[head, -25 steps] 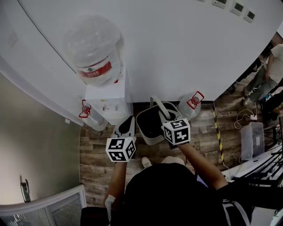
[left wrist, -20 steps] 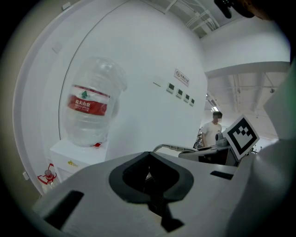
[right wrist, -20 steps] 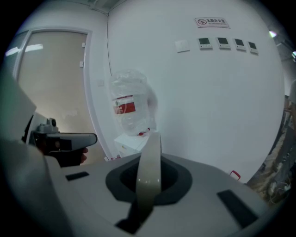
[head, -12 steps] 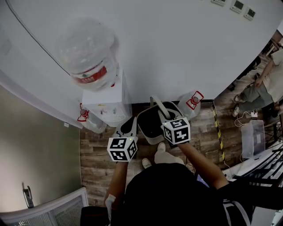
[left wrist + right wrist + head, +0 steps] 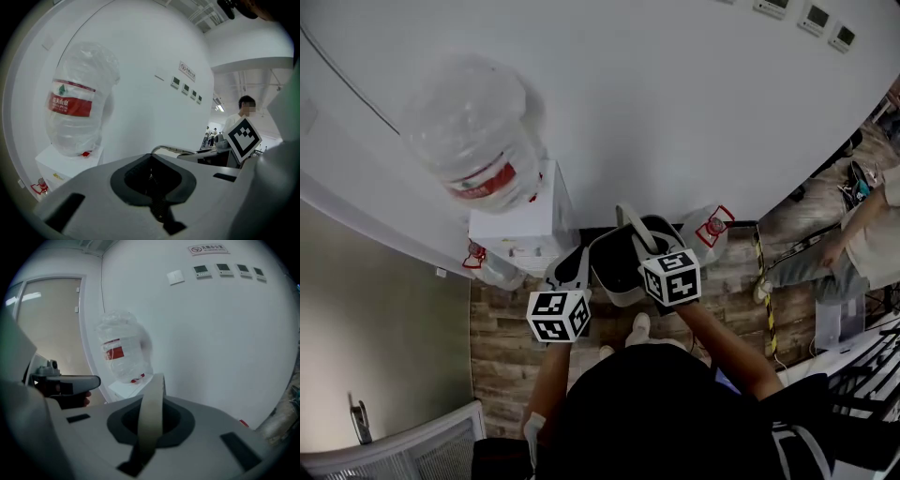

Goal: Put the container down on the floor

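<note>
A grey open container with a pale bail handle is in front of me, over the wooden floor by the wall. My right gripper is shut on that handle, and the pale strip runs up between its jaws in the right gripper view. I cannot tell whether the container's base touches the floor. My left gripper hovers just left of the container, shut with nothing in it. In the left gripper view the handle and the container's rim show beyond the closed jaws.
A white water dispenser with a big clear bottle stands against the wall at the left. Water bottles stand on the floor at either side. A person walks at the right, beyond yellow-black tape.
The dispenser and its bottle have slid left in the head view. My shoe has stepped forward under the container. The person at the right has walked on. Both grippers keep their hold.
</note>
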Available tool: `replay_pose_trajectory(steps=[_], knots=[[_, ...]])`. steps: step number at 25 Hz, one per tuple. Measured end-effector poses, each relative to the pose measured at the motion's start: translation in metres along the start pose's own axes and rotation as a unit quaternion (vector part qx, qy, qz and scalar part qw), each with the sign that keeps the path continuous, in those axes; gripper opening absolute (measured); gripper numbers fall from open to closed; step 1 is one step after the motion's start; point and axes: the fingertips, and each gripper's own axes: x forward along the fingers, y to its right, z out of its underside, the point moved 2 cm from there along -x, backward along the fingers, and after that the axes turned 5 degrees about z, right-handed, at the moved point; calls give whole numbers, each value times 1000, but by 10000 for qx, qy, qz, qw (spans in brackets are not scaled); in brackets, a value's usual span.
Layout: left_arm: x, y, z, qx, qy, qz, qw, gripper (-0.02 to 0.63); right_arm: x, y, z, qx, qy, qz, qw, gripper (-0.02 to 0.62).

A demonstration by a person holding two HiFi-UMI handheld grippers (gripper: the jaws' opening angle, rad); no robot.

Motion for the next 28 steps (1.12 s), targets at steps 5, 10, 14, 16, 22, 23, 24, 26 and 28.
replay_pose_trajectory(steps=[5, 10, 14, 16, 22, 23, 24, 26, 28], knots=[[31, 1, -8, 5, 13, -77, 10000, 15, 17, 23, -11, -4, 7, -118, 9999, 31], [59, 3, -15, -17, 41, -150, 9999, 15, 32, 43, -20, -11, -14, -214, 9998, 31], [78, 7, -16, -64, 26, -207, 9998, 15, 42, 59, -22, -67, -56, -274, 9996, 31], [87, 10, -16, -79, 25, -223, 9997, 15, 48, 66, -22, -90, -88, -304, 9995, 31], [101, 4, -13, -191, 30, -448, 9988, 15, 59, 82, -20, -66, -139, -415, 9990, 31], [102, 2, -11, -187, 12, -484, 9987, 15, 61, 84, -19, -56, -154, -415, 9990, 31], [103, 0, -10, -184, -8, -519, 9985, 15, 63, 86, -18, -41, -174, -413, 9990, 31], [104, -3, -7, -227, -42, -567, 9981, 15, 66, 89, -15, -16, -217, -413, 9989, 31], [105, -5, -5, -263, -95, -584, 9979, 15, 67, 89, -12, -17, -267, -423, 9987, 31]])
